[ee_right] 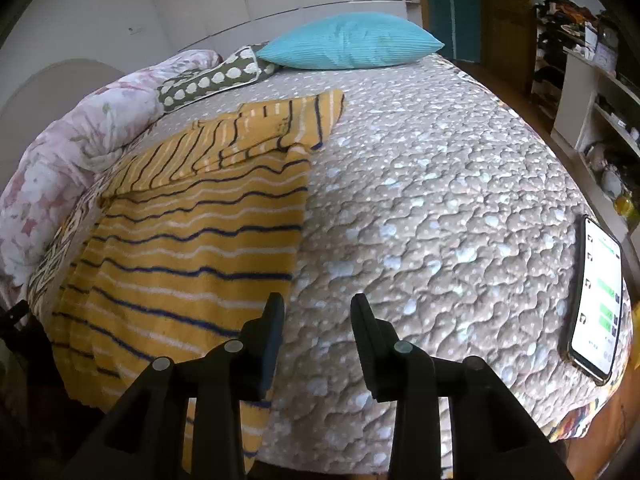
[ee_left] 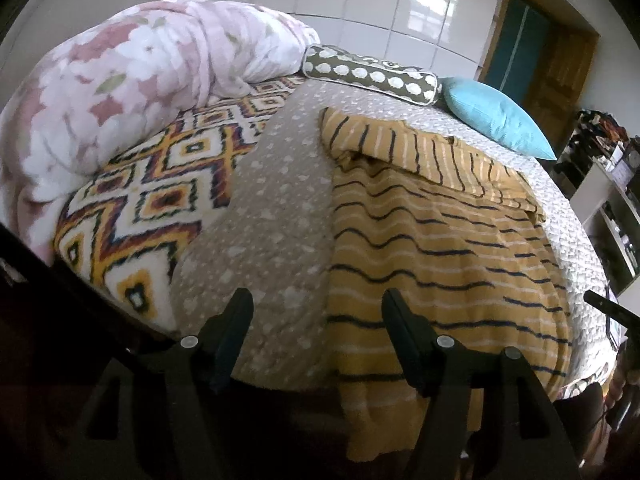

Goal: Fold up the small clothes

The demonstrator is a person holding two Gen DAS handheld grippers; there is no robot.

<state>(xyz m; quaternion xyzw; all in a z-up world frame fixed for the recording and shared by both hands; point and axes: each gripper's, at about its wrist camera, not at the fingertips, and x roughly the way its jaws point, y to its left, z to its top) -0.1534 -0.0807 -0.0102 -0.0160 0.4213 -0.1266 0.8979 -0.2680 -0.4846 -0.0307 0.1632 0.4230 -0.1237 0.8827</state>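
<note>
Both my left gripper [ee_left: 316, 300] and right gripper [ee_right: 317, 304] hang released, so the draped top [ee_left: 440, 240] may slip off the bed [ee_right: 440, 200] edge before I pinch it

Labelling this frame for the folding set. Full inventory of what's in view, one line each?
striped garment: 1, mustard with navy and white stripes, spread on the bed, near edge hanging over, far end partly folded
quilted bedspread: 1, beige with pale spots, covers the bed
floral duvet: 1, pink and white, bunched at far left
patterned blanket: 1, white, orange and dark diamonds, beside the duvet
spotted bolster: 1, olive with white dots, at the head
cushion: 1, turquoise, at the head
phone: 1, screen lit, right bed edge
shelves: white, cluttered, right wall
left gripper: black, open, above near edge
right gripper: black, open, at garment's right edge
</note>
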